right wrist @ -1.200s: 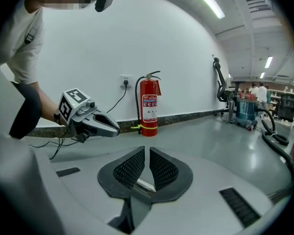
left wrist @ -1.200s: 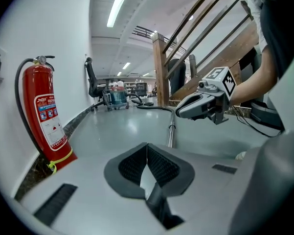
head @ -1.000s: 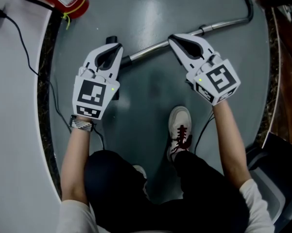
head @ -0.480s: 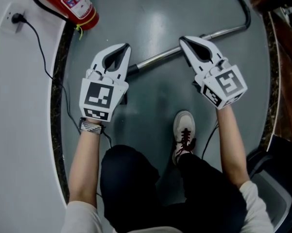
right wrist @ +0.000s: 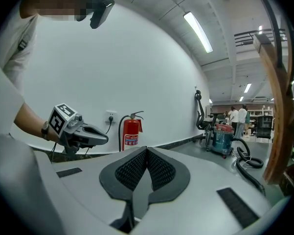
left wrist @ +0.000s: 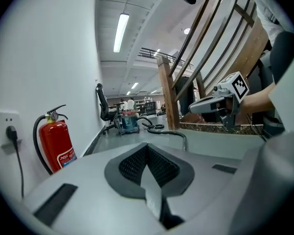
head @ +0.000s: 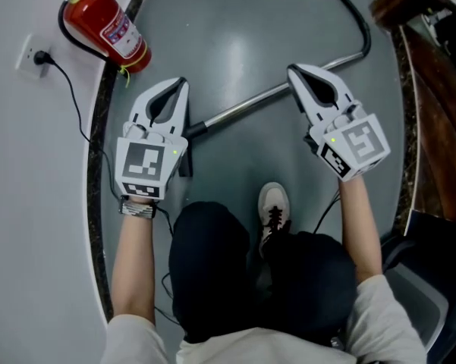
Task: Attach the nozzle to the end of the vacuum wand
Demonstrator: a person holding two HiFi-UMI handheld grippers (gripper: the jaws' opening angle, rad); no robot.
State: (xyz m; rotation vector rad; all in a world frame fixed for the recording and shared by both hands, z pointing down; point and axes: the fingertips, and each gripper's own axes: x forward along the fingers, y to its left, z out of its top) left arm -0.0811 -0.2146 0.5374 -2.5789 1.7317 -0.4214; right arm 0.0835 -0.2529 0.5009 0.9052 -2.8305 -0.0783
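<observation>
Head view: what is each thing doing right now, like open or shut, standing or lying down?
Left gripper, shut and empty.
Right gripper, shut and empty.
Silver metal vacuum wand, lying on the grey floor, not held.
Red fire extinguisher, standing upright by the white wall.
Black plug, pushed into the wall socket.

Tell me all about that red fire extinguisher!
The extinguisher is a shiny red cylinder with a printed label, a black handle on top, and a black hose looping down its side. It stands upright on the grey floor beside the white wall, near a socket. Nothing holds it.
</observation>
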